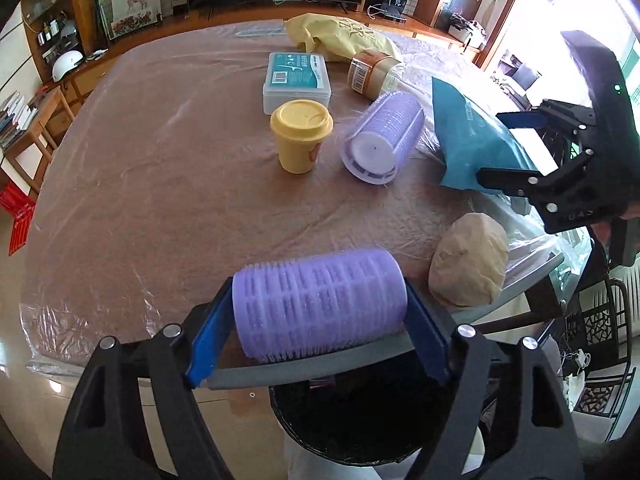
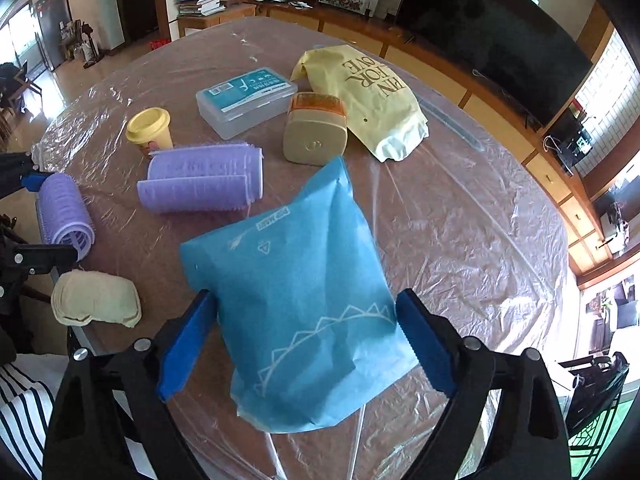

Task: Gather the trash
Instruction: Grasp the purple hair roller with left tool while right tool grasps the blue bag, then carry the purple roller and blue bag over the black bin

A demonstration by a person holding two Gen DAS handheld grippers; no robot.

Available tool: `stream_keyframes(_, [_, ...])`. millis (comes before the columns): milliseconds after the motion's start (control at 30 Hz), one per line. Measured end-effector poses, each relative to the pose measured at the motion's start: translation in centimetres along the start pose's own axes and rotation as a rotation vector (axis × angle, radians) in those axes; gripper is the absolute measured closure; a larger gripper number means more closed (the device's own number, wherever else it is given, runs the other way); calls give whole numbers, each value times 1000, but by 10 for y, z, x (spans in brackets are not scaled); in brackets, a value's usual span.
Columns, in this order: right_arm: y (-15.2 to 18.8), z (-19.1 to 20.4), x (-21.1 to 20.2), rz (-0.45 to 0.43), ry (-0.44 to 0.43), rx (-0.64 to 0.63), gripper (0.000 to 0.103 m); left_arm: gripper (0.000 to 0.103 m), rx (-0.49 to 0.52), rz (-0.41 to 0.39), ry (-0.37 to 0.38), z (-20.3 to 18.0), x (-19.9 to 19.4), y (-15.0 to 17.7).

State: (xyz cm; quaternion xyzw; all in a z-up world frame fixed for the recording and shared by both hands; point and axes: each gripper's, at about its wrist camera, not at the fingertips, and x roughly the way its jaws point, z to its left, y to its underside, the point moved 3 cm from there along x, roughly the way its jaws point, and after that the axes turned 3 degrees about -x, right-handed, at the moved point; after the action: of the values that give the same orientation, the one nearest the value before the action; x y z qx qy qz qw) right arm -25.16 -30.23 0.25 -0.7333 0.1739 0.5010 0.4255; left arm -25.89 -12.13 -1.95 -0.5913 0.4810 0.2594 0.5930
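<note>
The surface (image 1: 140, 184) is round-edged, brown, and draped in thin crinkled clear film. At its 6 o'clock edge in the left wrist view, the left hand-held gripper (image 1: 316, 340) has its blue pads against both ends of a purple hair roller (image 1: 320, 304), a bristly ribbed plastic cylinder, lying across the jaws just above a dark round bin (image 1: 348, 428). Toward 12 o'clock stands a squat yellow cup (image 1: 300, 136) with a smooth domed lid, and behind it a frosted rectangular box (image 1: 297, 80) with a teal label. Just right of the cup lies a clear tube of purple rollers (image 1: 382, 138) on its side. Further back, a tan jar (image 1: 372, 70) with an orange band rests against a crumpled pale-yellow printed bag (image 1: 340, 36). At 4 o'clock sits a beige wad (image 1: 468, 264), soft and lumpy.

In the right wrist view, the right hand-held gripper (image 2: 304, 344) stands wide around a blue paper bag (image 2: 300, 300), matte and creased with white line print; its serrated blue pads sit at the bag's two sides, and whether they press on it I cannot tell.
</note>
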Motion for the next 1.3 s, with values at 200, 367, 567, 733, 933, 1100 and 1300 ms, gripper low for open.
stream_keyframes(200, [1, -7, -3, -28, -54, 75, 29, 24, -7, -3, 11, 4, -1, -2])
stream_keyframes(367, [4, -22, -8, -61, -111, 189, 43, 24, -5, -9, 18, 6, -1, -6])
stream_keyframes(567, [9, -30, -20, -107, -117, 261, 47, 24, -4, -35, 27, 7, -7, -11])
stream_keyframes(733, [14, -39, -36, -171, -102, 341, 50, 24, 1, -57, 28, 8, -11, -16])
stream_keyframes(933, [19, -44, -43, -207, -86, 401, 54, 24, -5, -66, 28, 7, -11, -17])
stream_keyframes(1100, [26, -49, -49, -238, -98, 461, 54, 24, -2, -77, 26, 8, -15, -16])
stream_keyframes(1300, [29, -46, -65, -284, -101, 485, 55, 24, 7, -104, 30, 8, -24, -18])
